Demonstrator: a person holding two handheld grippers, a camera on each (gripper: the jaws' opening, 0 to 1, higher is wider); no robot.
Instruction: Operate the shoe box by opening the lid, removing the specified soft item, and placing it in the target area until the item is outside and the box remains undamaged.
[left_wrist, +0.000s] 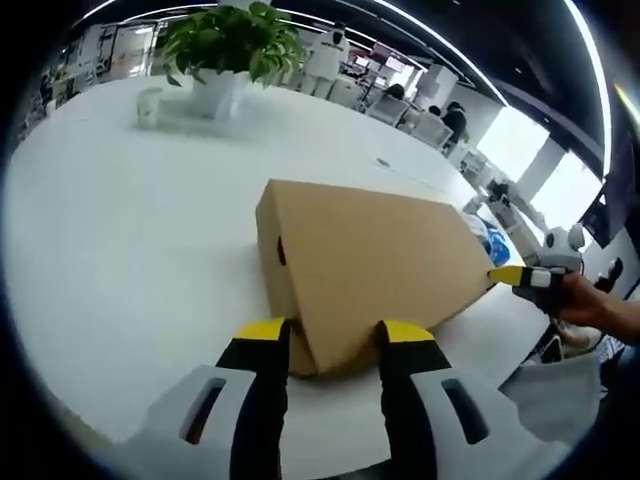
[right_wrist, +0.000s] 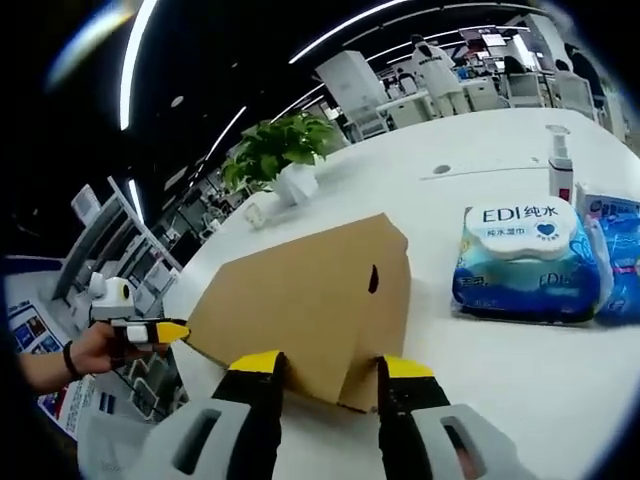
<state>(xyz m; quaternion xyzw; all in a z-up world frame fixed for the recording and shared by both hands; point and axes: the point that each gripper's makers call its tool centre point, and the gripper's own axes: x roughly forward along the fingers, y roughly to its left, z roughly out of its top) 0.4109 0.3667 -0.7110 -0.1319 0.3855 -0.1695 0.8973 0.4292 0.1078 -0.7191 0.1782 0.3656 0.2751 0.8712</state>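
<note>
I am bracketing the closed shoe box (left_wrist: 375, 265) on the desk (left_wrist: 130, 250) end to end along its long axis, left gripper (left_wrist: 332, 332) and right gripper (right_wrist: 331, 366) each straddling a near corner, jaws apart, both equally close.

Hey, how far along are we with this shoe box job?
Nothing looks done yet: the shoe box sits closed on the white table. In hand: the left gripper and right gripper each straddle a box corner, jaws apart. Left to do: open the lid, remove the soft item, place it outside.
</note>
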